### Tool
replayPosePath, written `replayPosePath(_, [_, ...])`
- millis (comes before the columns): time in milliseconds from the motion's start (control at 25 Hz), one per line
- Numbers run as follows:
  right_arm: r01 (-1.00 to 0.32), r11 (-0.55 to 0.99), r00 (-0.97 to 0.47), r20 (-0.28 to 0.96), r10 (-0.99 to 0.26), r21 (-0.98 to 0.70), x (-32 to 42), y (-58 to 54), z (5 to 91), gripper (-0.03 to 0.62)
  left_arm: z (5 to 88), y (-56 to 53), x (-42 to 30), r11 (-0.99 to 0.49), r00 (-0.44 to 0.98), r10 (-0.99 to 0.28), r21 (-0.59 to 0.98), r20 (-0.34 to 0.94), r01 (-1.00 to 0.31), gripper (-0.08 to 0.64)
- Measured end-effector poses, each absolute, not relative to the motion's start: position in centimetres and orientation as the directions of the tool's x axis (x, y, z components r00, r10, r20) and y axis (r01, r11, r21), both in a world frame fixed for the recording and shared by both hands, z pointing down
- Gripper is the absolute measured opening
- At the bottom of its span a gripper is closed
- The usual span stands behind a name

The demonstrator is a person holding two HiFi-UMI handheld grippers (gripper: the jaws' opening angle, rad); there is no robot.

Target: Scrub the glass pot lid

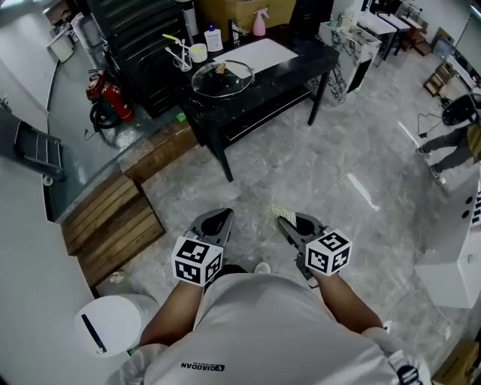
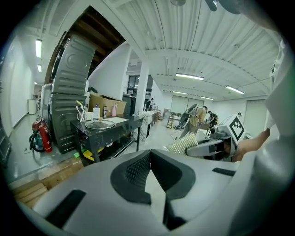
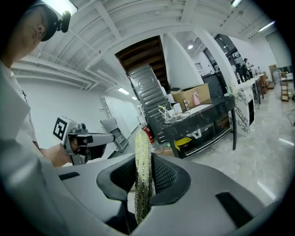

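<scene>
Glass pot lid: lies on black table, well apart from both tools. Right gripper: pinching scrub pad. Left gripper: pressed together, empty. Advice: step close, steady lid, scrub flat.

A black bench fills the upper centre; red fire extinguishers sit upper left, a pink spray bottle at top; the scrub pad is speckled yellow-green.

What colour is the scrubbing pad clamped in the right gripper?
Pale yellow-green, with a knobbly woven texture; the scrubbing pad shows best in the right gripper view.
</scene>
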State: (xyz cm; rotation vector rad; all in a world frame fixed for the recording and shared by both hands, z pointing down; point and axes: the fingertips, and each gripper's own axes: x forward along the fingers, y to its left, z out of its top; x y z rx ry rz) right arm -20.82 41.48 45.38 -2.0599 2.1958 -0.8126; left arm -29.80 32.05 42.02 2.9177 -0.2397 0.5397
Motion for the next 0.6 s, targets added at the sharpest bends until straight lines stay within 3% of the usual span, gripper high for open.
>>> replayPosePath(600, [-0.906, -0.088, -0.089, 0.389, -0.917, -0.414, -12.1, 37.4, 48.5, 0.083, 45.2, 25.8, -19.6, -0.976, 0.915, -0.052, 0.175, 0.399, -0.132, 0.015])
